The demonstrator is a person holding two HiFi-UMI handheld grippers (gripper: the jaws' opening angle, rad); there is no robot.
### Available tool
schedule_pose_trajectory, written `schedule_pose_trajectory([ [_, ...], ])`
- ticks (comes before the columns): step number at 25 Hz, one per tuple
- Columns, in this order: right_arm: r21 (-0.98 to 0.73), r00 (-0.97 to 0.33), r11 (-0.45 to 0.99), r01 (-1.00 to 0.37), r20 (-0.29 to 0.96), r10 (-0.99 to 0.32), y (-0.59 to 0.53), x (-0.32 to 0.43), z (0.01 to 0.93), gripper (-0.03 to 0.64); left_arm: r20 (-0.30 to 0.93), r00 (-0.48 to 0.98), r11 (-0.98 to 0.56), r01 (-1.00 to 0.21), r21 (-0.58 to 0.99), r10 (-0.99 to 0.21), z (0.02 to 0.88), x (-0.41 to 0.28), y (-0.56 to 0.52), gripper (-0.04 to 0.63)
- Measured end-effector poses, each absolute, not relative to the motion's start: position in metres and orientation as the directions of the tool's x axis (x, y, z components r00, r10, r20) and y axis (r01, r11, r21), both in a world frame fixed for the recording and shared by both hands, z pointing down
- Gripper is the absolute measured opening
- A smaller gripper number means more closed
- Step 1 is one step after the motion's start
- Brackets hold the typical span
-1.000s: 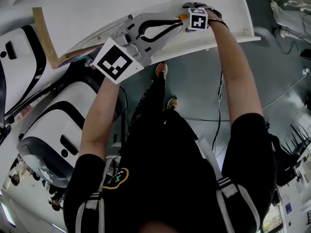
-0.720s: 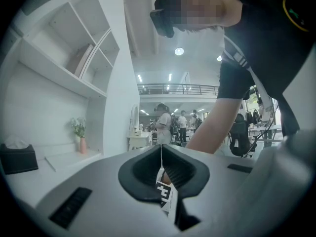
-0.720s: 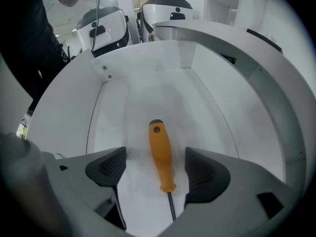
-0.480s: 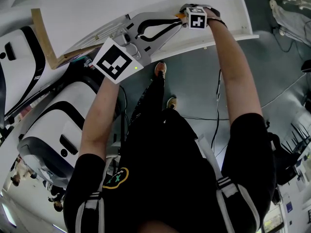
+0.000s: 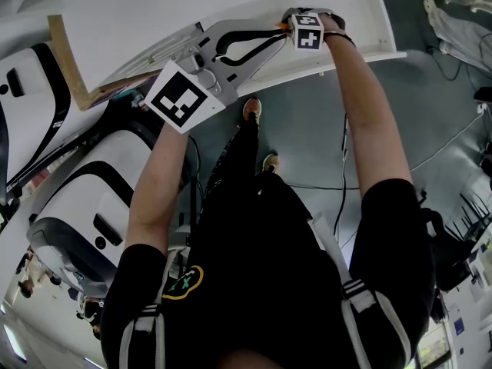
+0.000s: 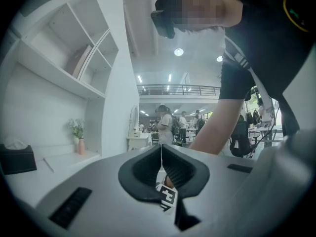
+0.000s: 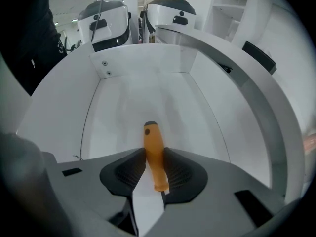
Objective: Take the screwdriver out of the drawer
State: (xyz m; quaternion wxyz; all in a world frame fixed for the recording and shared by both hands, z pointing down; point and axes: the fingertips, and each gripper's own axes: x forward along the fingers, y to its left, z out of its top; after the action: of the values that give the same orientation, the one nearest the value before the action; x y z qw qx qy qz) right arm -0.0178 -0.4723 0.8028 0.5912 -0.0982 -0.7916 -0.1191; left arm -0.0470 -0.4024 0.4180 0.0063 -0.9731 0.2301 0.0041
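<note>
The screwdriver (image 7: 153, 147) has an orange handle and lies in the white drawer (image 7: 123, 73), handle end pointing away from me. My right gripper (image 7: 154, 169) points steeply down into the drawer. Its jaws are closing, and the ribbed black pads sit against both sides of the handle. In the head view only its marker cube (image 5: 307, 31) and a sliver of orange beside it show. My left gripper (image 5: 278, 31) reaches level across the drawer's front (image 5: 361, 29), its tips touching just left of that cube. It is shut with nothing seen between the pads (image 6: 182, 169).
White-and-black machines (image 5: 84, 198) stand at the left below a wooden board (image 5: 69, 60). Cables (image 5: 346, 175) trail on the grey floor. The left gripper view shows white shelves (image 6: 74, 58), a dark tissue box (image 6: 17, 157), a small plant (image 6: 78, 132) and people far off.
The right gripper's marker cube has tilted and shifted slightly left in the head view. The left gripper has stayed where it was.
</note>
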Motion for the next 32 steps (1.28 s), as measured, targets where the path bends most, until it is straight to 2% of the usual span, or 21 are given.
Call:
schedule_pose_trajectory([
  [9, 0.094, -0.272, 0.946, 0.310, 0.962, -0.006, -0.470, -0.017, 0.801, 0.124, -0.005, 0.895, -0.895, -0.446, -0.010, -0.446, 0.418, -0.045, -0.397, 0.021],
  [17, 0.124, -0.297, 0.962, 0.243, 0.954, -0.048, -0.470, -0.011, 0.777, 0.123, -0.014, 0.886, -0.886, -0.463, -0.012, -0.463, 0.409, -0.047, -0.392, 0.021],
  [27, 0.210, -0.413, 0.973, 0.100, 0.898, -0.152, -0.473, -0.012, 0.727, 0.121, -0.027, 0.888, -0.887, -0.460, -0.032, -0.460, 0.394, -0.043, -0.376, 0.021],
  [32, 0.230, -0.489, 0.973, -0.019, 0.846, -0.210, -0.467, -0.011, 0.697, 0.121, -0.033, 0.887, -0.886, -0.462, -0.038, -0.461, 0.387, -0.040, -0.364, 0.021],
])
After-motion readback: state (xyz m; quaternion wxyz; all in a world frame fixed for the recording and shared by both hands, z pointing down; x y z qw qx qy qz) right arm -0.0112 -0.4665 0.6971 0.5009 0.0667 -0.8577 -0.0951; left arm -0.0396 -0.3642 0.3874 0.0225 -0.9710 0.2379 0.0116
